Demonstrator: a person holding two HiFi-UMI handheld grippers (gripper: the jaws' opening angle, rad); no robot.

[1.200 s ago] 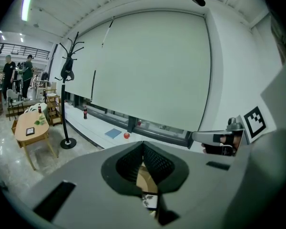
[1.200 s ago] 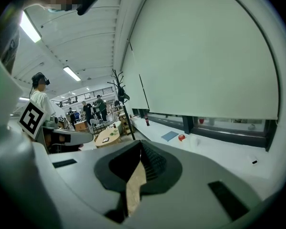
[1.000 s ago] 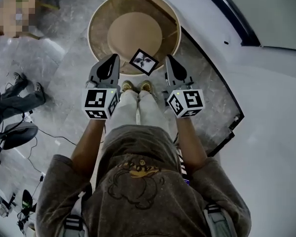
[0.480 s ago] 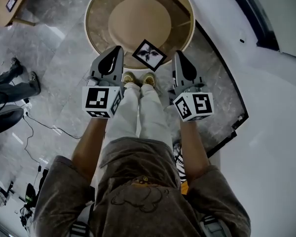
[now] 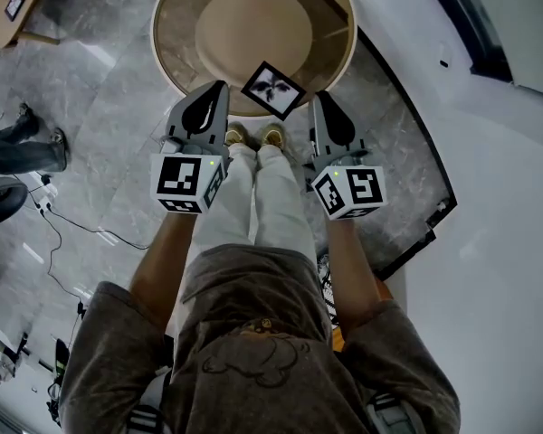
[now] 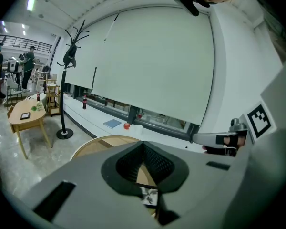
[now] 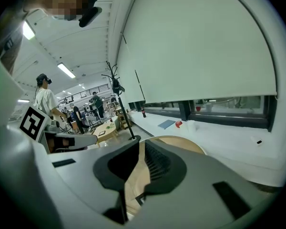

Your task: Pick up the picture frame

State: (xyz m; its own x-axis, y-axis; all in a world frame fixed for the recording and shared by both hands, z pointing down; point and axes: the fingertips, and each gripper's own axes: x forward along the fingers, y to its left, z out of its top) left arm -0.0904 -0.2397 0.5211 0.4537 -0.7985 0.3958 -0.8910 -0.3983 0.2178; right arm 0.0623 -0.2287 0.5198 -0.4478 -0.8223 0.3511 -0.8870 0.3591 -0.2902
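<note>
The picture frame (image 5: 273, 89), black-edged with a pale picture, lies on the near edge of a round wooden table (image 5: 167, 52). My left gripper (image 5: 217, 90) hangs just left of it and my right gripper (image 5: 318, 99) just right of it; neither touches it. In the left gripper view the jaws meet at the tip (image 6: 143, 144), shut and empty, and the frame (image 6: 150, 197) shows below them. The right gripper (image 7: 139, 144) is shut with only a thin slit between its jaws, nothing in it, and a corner of the frame (image 7: 140, 199) is visible beneath.
A curved white ledge (image 5: 489, 197) runs along the right, behind the table. A small wooden side table (image 5: 14, 7), a person's legs (image 5: 18, 147) and floor cables (image 5: 72, 229) are at the left. A coat stand (image 6: 66, 94) stands beyond the table.
Both grippers have sunk a little toward the table's near edge, staying either side of the frame. The frame has not moved on the table.
</note>
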